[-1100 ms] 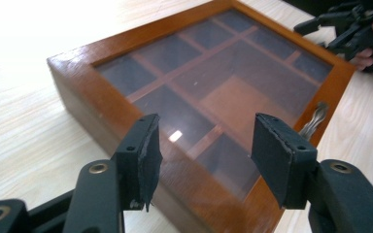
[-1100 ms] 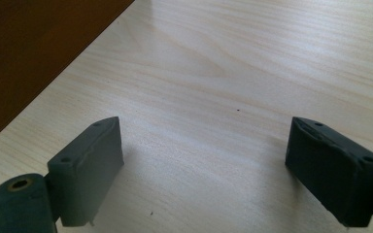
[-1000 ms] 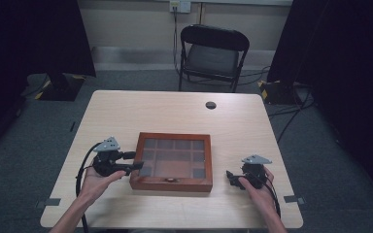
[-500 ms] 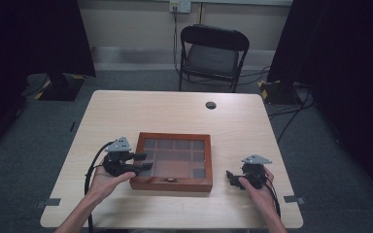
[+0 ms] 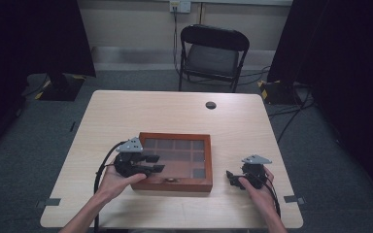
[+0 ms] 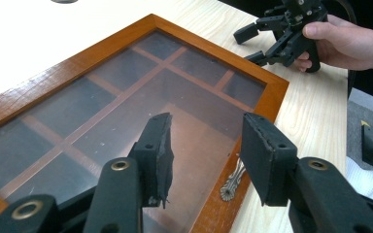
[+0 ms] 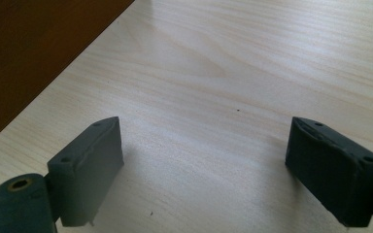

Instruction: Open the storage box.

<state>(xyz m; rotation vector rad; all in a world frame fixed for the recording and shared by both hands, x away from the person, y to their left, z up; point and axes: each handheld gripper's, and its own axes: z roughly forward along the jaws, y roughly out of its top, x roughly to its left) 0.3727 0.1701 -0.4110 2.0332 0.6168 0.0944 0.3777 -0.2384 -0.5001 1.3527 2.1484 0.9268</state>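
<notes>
A: Box (image 5: 175, 160) of wood with a glass lid lies right under the left tongs (image 5: 156, 163), whose jaws have just been closing over the lid, nothing between them.

B: And the right tongs (image 5: 230, 177)?

A: Jaws wide apart over bare table (image 5: 155, 109), just beside the box's right edge. A metal clasp (image 6: 232, 180) sits below the left jaws.

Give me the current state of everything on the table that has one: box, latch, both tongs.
Wooden box: lid closed, flat on the table.
Metal latch: on the box's front edge, whether fastened cannot be told.
Left tongs: over the glass lid, jaws have just been closing, nothing between them.
Right tongs: open, empty, resting right of the box.
Folding chair: unfolded, empty, behind the table.
</notes>
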